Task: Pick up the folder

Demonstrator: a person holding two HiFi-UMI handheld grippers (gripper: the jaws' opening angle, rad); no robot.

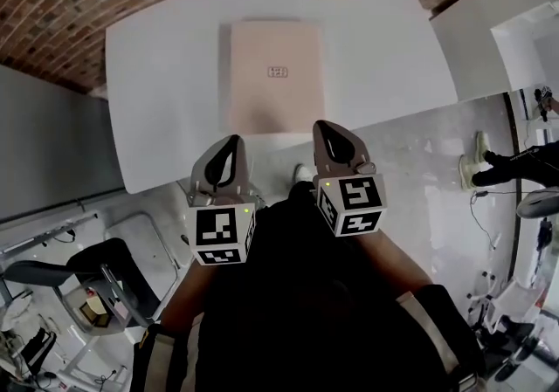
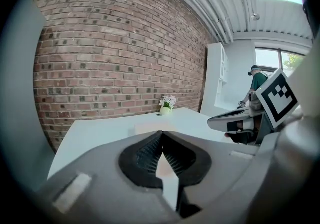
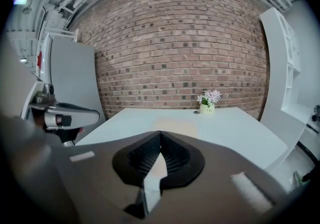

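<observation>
So both grippers, left gripper [image 1: 229, 157] and right gripper [image 1: 334, 142], were empty with jaws together, short of the folder [image 1: 276, 77] lying flat mid-table [image 1: 157, 76]; next they'd need to open and reach in.

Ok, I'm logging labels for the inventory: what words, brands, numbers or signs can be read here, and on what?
No text here can be read.
folder: a small mark at its centre, too small to read.
marker cubes on the left claw and right claw: black-and-white square patterns, no letters.
</observation>
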